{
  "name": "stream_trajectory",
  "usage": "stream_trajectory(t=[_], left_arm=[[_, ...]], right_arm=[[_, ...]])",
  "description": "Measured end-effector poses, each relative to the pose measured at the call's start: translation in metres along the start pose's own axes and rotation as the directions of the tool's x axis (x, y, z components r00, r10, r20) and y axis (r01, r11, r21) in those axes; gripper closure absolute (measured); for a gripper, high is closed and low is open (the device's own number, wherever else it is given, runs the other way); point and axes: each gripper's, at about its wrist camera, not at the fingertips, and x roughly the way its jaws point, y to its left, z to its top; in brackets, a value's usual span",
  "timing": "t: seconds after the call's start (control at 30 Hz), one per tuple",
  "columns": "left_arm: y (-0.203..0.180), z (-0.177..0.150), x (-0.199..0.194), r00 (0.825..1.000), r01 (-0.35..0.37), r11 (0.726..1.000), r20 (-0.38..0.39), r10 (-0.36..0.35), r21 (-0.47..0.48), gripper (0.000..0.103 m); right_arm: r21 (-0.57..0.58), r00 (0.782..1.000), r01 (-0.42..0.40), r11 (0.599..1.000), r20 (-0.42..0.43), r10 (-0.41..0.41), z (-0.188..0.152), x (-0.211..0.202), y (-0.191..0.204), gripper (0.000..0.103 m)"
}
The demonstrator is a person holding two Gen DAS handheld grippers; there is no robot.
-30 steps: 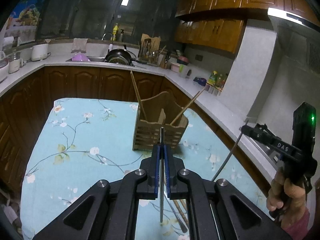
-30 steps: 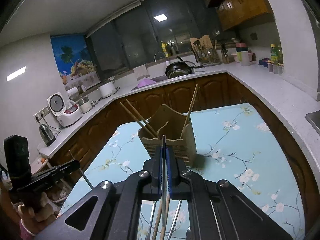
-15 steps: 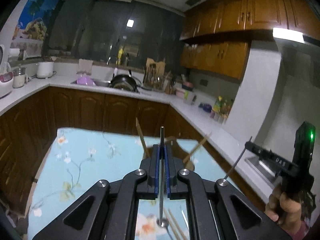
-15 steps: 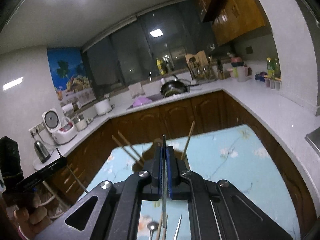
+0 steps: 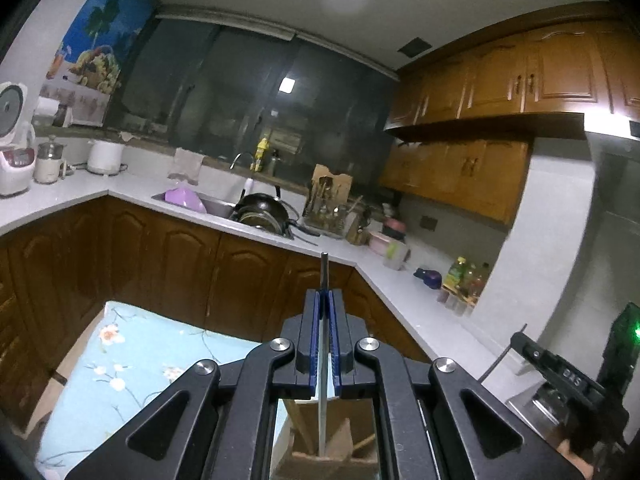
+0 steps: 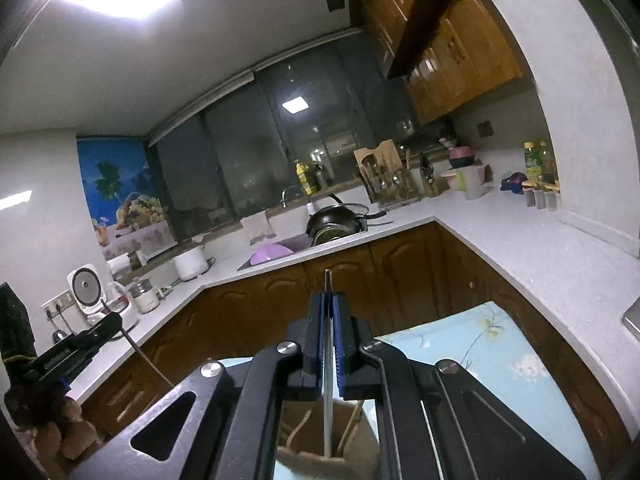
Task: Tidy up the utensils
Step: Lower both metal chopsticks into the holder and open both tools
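I hold a thin metal utensil in each claw, and both claws are clenched tight on them. In my left gripper (image 5: pixel 324 300) the metal rod (image 5: pixel 323 272) runs straight up between the blue pads (image 5: pixel 311 332), its blunt top end poking out above the fingertips, its lower length dropping down through the gap in the frame. My right gripper (image 6: pixel 329 300) pinches a second steel utensil (image 6: pixel 327 360) the same way, upright, with a short tip above the pads and the shaft going down.

What the next move turns on is this: the wooden utensil holder (image 5: pixel 320 456) lies directly below each claw, not ahead of it. In the left wrist view the rod's lower end appears to reach its open top, beside a wooden divider and a chopstick leaning inside. In the right wrist view the holder (image 6: pixel 304 436) again sits under the shaft, whose lower end seems to meet a compartment; which compartment I cannot tell. Each utensil's long axis is near vertical, in line with the holder's mouth, so I judge that a straight lowering is what is called for. Both hands look about equally near.

The holder is pale slatted wood, standing on the blue floral tablecloth (image 5: pixel 132 360). Both utensils are slim, grey and shiny; their working ends are hidden.
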Motion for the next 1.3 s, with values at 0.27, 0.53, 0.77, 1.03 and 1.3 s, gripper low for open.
stream_trajectory(t=[0.27, 0.53, 0.77, 1.03, 1.3], left_arm=[[0.020, -0.048, 0.067, 0.997, -0.040, 0.997, -0.067, 0.035, -0.068, 0.100], [0.017, -0.075, 0.094, 0.991, -0.042, 0.999, -0.126, 0.040, -0.013, 0.100], [0.014, -0.066, 0.082, 0.985, -0.034, 0.999, -0.166, 0.035, 0.014, 0.100], [0.012, -0.057, 0.082, 0.983, -0.037, 0.999, -0.178, 0.038, 0.010, 0.099], [0.018, -0.052, 0.050, 0.989, -0.016, 0.999, -0.151, 0.010, -0.037, 0.055]], right_arm=[[-0.010, 0.999, 0.023, 1.000, -0.040, -0.023, -0.041, 0.036, -0.009, 0.099], [0.023, 0.992, 0.036, 0.999, -0.122, -0.033, -0.078, 0.059, -0.024, 0.099], [0.031, 0.988, 0.040, 0.999, -0.151, -0.035, -0.076, 0.060, -0.027, 0.098], [0.052, 0.985, 0.037, 0.998, -0.171, -0.028, -0.075, 0.063, -0.032, 0.093], [0.097, 0.992, -0.015, 0.995, -0.120, 0.026, -0.065, 0.033, -0.035, 0.030]])
